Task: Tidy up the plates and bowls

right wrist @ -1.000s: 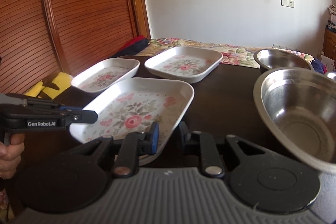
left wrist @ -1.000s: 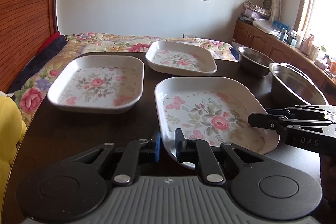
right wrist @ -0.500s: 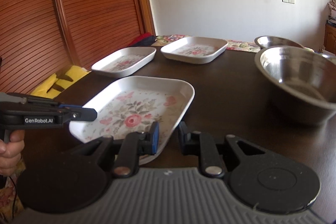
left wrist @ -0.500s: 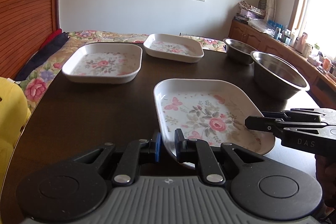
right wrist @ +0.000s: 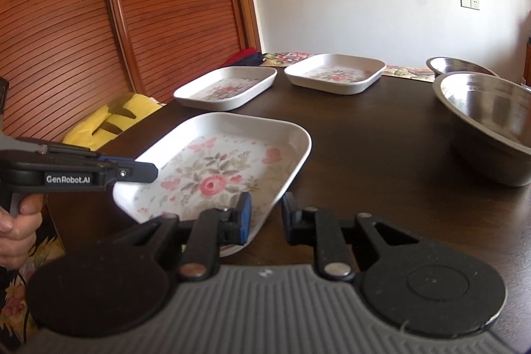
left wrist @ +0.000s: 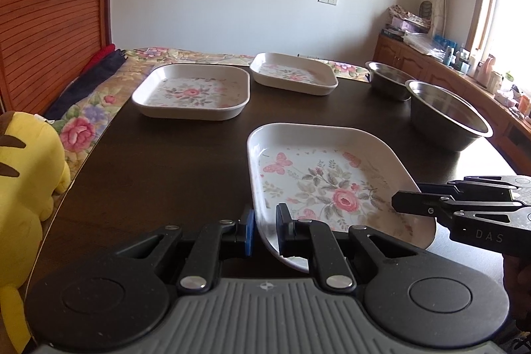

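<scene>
Table (left wrist: 172, 175): dark wood, bearing three floral plates and two steel bowls.

Near plate (left wrist: 328, 184): white, rounded square, rose and butterfly print. Lies at the table's near edge, its near rim overhanging toward the cameras. Held at two points on that rim.

Large bowl (left wrist: 444, 115): steel, upright, on the table right of the near plate and apart from it.

Left far plate (left wrist: 192, 93): same print, flat on the table, well beyond the near plate.

Right far plate (left wrist: 293, 77): same print, flat at the far edge, just beside the left far plate, not touching.

Small bowl (left wrist: 386, 78): steel, upright, behind the large bowl.

Left gripper (left wrist: 265, 229): jaws narrowed around the near plate's left near rim, one finger inside the rim, one outside.

Right gripper (right wrist: 265, 218): jaws around the plate's right near corner, blue-padded finger over the inside, other finger outside with a visible gap from the rim. Whether it is clamping cannot be told.

Hand (right wrist: 16, 221): wrapped on the left gripper's handle.

Toy (left wrist: 23, 188): yellow plush, off the table's left edge.
</scene>
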The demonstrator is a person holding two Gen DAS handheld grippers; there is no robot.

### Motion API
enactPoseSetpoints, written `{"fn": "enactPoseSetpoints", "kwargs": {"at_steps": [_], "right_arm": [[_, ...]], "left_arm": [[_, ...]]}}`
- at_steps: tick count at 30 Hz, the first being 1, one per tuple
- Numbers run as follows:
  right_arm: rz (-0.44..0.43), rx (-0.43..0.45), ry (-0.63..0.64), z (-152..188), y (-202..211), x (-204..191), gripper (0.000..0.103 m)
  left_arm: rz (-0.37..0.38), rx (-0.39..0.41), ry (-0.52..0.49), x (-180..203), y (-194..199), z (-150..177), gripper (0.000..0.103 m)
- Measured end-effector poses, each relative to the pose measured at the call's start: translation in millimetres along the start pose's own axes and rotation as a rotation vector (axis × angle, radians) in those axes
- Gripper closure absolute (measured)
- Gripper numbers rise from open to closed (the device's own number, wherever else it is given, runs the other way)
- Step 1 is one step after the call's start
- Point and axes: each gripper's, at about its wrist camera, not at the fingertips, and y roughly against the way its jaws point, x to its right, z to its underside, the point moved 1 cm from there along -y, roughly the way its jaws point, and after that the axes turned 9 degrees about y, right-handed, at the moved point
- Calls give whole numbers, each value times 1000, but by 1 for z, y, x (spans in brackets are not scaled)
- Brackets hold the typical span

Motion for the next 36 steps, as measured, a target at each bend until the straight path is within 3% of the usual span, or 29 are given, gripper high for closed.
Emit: {"fn": "enactPoseSetpoints", "kwargs": {"at_steps": [14, 19, 26, 36], "right_arm": [[-3, -26, 26, 0, -2, -6, 79], [15, -4, 12, -3, 2, -3, 57], [56, 48, -4, -16, 10, 15, 57], [52, 92, 74, -56, -8, 19, 57]], "left_arm": [[0, -9, 6, -4, -3, 4, 89], [-2, -2, 26, -8, -2, 1, 70], [-16, 39, 28, -15, 5, -12, 62], [-59, 110, 13, -35, -3, -57, 61]]}}
